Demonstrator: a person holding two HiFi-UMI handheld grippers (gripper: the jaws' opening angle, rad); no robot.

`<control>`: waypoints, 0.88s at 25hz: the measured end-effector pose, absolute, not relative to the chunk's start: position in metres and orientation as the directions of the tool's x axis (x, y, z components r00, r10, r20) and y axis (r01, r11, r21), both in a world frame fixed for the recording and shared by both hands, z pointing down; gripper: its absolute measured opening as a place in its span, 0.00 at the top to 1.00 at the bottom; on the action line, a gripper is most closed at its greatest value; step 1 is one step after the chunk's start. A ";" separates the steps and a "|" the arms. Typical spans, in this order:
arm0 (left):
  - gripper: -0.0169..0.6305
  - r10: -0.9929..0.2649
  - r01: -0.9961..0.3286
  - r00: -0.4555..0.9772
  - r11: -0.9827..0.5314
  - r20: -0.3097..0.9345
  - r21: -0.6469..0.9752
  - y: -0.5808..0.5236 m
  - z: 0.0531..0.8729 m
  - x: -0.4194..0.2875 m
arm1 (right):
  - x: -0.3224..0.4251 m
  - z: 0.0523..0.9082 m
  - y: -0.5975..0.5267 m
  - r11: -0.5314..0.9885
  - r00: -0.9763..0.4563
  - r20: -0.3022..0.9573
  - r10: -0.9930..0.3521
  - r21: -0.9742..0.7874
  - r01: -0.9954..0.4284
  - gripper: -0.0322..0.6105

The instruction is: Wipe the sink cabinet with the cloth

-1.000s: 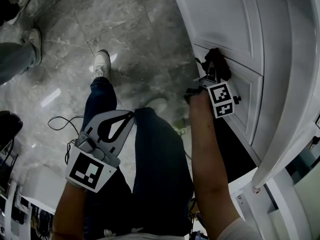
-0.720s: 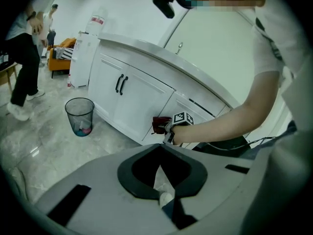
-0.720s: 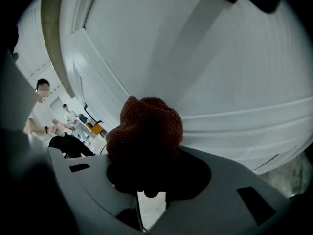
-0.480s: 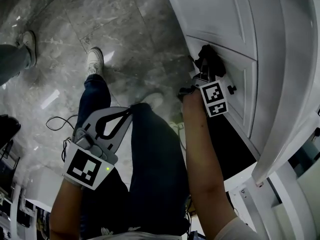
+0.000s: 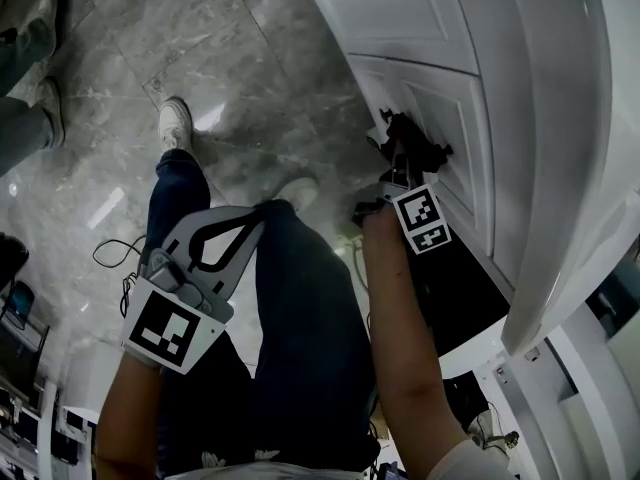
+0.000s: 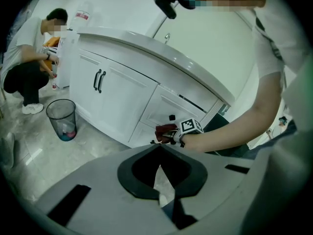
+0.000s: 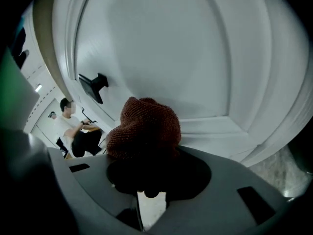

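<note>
- The right gripper [image 5: 402, 146] has moved along the white sink cabinet [image 5: 470, 88] over the past second. The cloth [image 5: 408, 130] now sits just beside the door's dark knob [image 5: 443, 150], where earlier it was clearly apart from it.
- The left gripper [image 5: 240, 236] stays low beside the person's thigh, as before, well away from the cabinet.
- In the right gripper view, the right gripper's fingers [image 7: 146, 175] are clamped on a bunched, reddish-brown knitted cloth [image 7: 144, 129]. The wad bulges out above them against the raised moulding of the door panel [image 7: 171, 58].
- In the left gripper view, the left gripper's fingers [image 6: 159, 153] are closed tip to tip with nothing between them.
- The right fingertips are buried under the cloth, so exactly where the cloth meets the door is hard to make out.
- From the head camera the cloth reads only as a dark lump.
- The cabinet's upper edge is cut off at the frame.
- In the left gripper view, a crouching person [image 6: 29, 77] and a bin [image 6: 62, 119] appear at the cabinet's far end.
</note>
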State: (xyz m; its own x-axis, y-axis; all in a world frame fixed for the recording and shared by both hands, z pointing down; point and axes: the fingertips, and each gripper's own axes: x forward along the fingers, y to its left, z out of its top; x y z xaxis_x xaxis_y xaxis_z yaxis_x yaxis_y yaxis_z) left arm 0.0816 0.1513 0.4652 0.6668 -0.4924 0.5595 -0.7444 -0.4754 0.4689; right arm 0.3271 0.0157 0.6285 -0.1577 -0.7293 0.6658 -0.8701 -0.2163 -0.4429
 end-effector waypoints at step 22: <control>0.96 -0.464 -0.669 0.742 -0.559 0.484 0.490 0.152 0.435 0.151 | 0.418 0.567 0.094 -0.405 -0.026 0.742 -0.670 -0.395 -0.825 0.78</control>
